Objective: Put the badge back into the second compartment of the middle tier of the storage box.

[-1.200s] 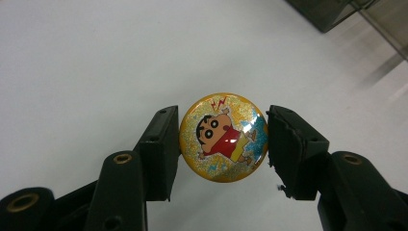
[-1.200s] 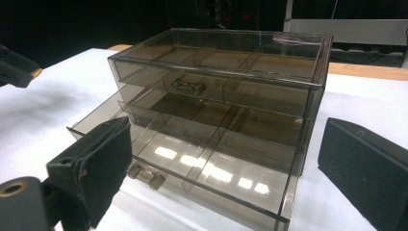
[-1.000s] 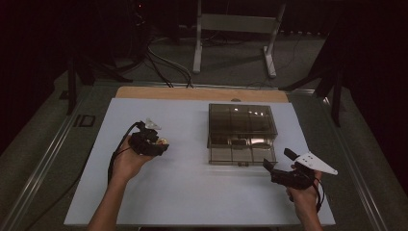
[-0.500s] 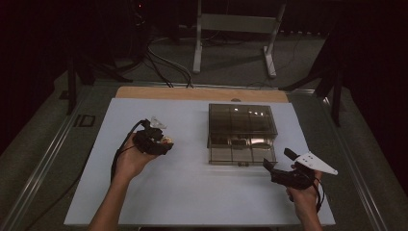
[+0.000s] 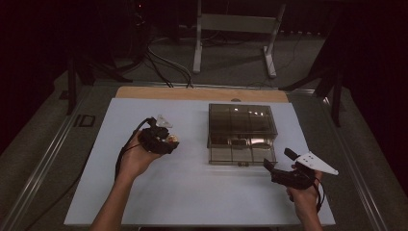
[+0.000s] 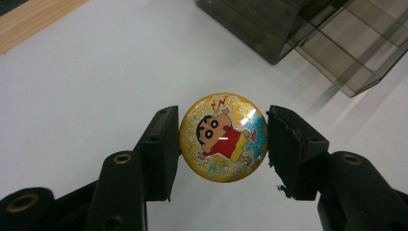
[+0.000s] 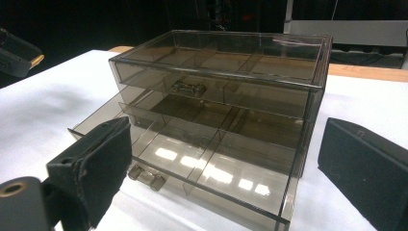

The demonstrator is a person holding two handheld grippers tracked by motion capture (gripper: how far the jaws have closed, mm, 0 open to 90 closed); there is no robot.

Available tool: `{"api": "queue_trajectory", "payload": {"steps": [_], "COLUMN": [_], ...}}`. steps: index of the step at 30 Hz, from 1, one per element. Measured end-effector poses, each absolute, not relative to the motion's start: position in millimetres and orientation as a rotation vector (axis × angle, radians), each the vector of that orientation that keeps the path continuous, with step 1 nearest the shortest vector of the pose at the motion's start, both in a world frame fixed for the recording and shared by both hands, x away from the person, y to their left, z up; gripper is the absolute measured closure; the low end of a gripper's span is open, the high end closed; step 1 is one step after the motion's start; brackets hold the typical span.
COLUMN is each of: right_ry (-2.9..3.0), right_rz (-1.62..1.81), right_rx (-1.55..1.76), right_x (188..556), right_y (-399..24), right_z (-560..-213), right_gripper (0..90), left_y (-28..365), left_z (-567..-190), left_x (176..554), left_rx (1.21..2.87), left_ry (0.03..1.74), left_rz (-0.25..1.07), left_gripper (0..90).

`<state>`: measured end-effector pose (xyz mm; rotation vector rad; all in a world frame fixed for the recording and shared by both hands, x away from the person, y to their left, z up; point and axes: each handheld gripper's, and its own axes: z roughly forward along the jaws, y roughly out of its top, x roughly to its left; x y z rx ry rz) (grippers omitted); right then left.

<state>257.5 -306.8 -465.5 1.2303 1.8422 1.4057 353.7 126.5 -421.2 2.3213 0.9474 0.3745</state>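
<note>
Item: badge (image 6: 223, 138). Round, glossy, yellow glitter ground, cartoon child in a red shirt. Clamped edge to edge between the jaws of the left gripper (image 5: 165, 140), held above the white mat (image 5: 192, 192), left of the box and apart from it.

Item: box (image 5: 242, 126). Smoked clear plastic, divided tray on top, two drawers under it. The bottom drawer (image 7: 192, 168) is pulled out toward the person, its compartments bare as far as I can see from here; the upper drawer (image 7: 202, 94) looks shut, handle showing.

Item: right gripper (image 5: 279, 166). Jaws wide, nothing between them, hovering just in front of the open drawer near its right corner, aimed at the box.

Step in hand, by my reading: carrying the badge across to the open drawer. The pick looks done; the placing is not yet begun.

Next move, as I judge it: bring the left gripper over to the drawer, lower the badge into one compartment, keep it clear of the dividers and the drawer's front wall, then part the jaws. The grip is on the rim alone, so a tilt or a knock could slip the badge. The right gripper stands well placed to steady the box or push the drawer shut afterward.
</note>
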Motion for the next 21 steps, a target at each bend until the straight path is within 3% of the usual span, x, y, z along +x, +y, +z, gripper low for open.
{"api": "queue_trajectory", "payload": {"steps": [21], "right_ry": [1.842], "right_rz": [1.404], "right_rx": [1.228], "right_x": [257.4], "right_y": [-306.8], "right_z": [-465.2], "right_gripper": [4.4], "left_y": [104.0], "left_z": [-413.6], "left_x": [356.8], "left_rx": [2.323], "left_ry": [0.889], "left_rz": [0.347], "left_gripper": [48.6]}}
